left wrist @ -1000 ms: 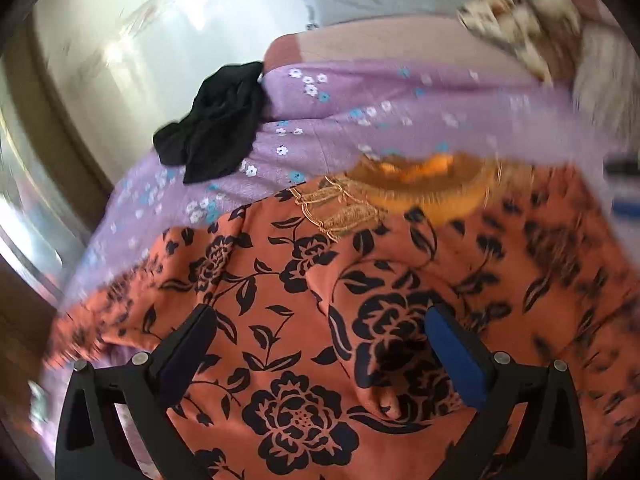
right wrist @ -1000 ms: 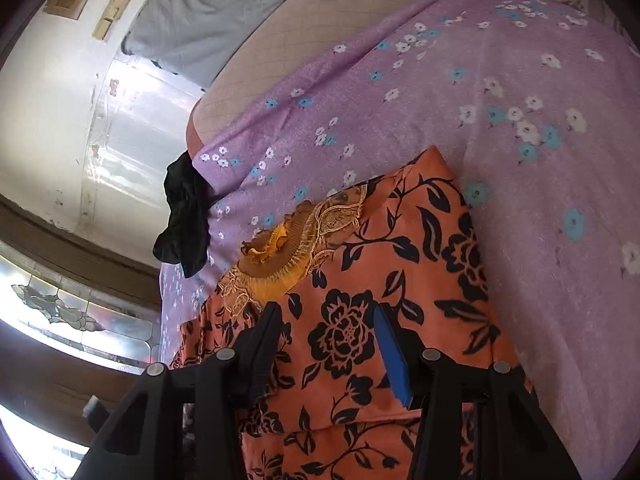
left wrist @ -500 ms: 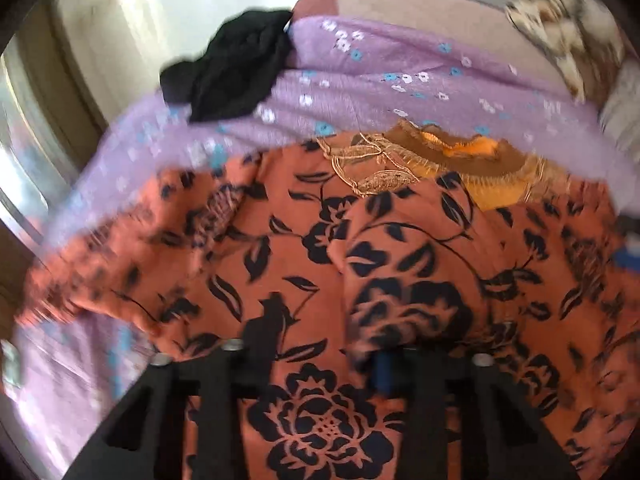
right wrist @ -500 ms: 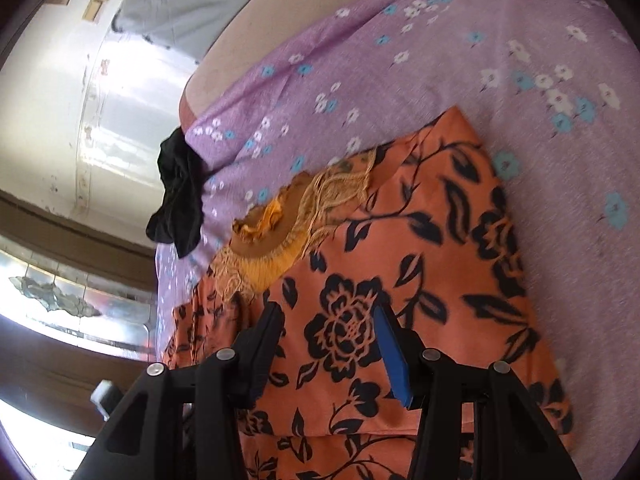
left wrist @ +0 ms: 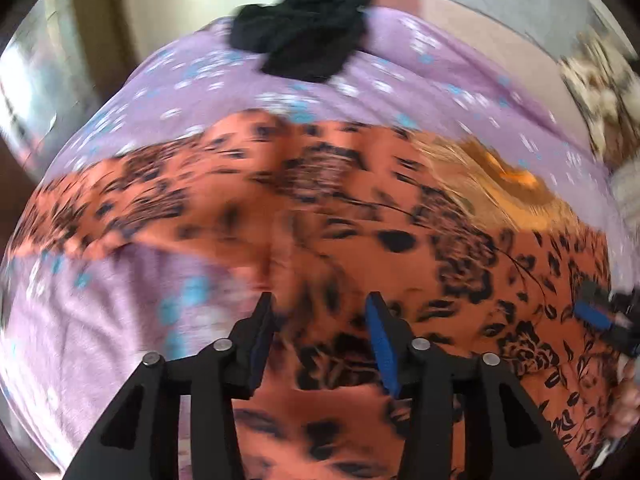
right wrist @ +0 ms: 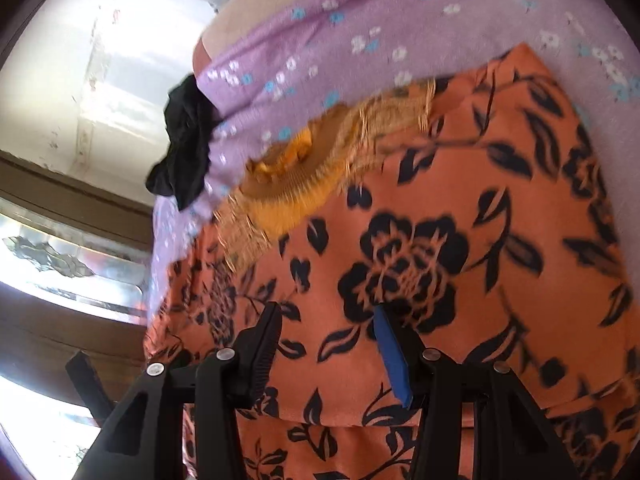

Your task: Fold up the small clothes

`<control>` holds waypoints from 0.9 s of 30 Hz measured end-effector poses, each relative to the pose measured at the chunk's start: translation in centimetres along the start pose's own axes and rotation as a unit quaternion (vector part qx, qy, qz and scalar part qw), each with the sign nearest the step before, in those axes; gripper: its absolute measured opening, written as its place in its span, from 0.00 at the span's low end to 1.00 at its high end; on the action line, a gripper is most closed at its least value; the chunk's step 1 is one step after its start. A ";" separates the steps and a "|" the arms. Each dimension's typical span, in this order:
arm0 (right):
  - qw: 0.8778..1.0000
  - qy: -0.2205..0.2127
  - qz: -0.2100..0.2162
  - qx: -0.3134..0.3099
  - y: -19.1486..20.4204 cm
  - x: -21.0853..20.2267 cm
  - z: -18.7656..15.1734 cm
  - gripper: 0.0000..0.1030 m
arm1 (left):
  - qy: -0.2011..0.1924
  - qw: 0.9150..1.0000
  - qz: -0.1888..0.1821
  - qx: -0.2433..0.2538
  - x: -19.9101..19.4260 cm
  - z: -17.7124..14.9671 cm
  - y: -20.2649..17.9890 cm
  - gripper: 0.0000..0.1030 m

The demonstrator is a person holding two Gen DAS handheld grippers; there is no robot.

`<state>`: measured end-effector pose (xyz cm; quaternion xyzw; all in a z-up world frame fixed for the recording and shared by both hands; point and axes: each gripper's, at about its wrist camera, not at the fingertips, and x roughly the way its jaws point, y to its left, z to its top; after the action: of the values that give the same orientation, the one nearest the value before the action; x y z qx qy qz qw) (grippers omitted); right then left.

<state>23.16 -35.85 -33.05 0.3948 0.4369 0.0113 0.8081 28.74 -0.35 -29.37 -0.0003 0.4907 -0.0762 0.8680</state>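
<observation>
One black garment [left wrist: 308,28] sits bunched at upper centre on the lilac floral sheet [left wrist: 120,120]. One orange black-flowered dress [left wrist: 280,208] spans mid-frame. The left gripper [left wrist: 318,308] has just been opening, nothing pinched; the right gripper [right wrist: 326,318] hangs unclenched over the dress.

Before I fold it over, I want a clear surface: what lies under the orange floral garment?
The orange floral garment lies on a purple flowered sheet, which shows around its edges. Whatever sits beneath its middle is covered. A black cloth lies apart, near the sheet's edge.
</observation>
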 end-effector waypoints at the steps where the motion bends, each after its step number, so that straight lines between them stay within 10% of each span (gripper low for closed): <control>1: 1.000 -0.003 -0.004 -0.010 0.4 0.0 -0.2 0.50 | -0.008 1.000 0.008 -0.014 -0.5 0.0 1.2 0.52; 8: 0.995 0.021 0.033 -0.090 4.2 1.4 -2.3 0.50 | -0.048 0.987 0.069 -0.138 -2.8 1.4 11.0 0.59; 15: 0.992 0.026 0.031 -0.121 5.7 2.3 -3.5 0.50 | -0.051 0.933 0.104 -0.341 -2.9 0.0 24.3 0.66; 22: 0.992 0.048 0.019 -0.118 5.3 3.5 -3.5 0.50 | -0.061 0.881 -0.029 -0.468 0.5 -1.2 31.4 0.68; 27: 0.992 0.051 0.025 -0.114 5.1 3.8 -3.2 0.50 | -0.098 0.865 -0.051 -0.489 1.2 -0.4 33.5 0.68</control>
<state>24.86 -28.95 -33.35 0.3102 0.4629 0.1015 0.8242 33.42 32.65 -33.08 -0.4569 0.3770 0.1302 0.7951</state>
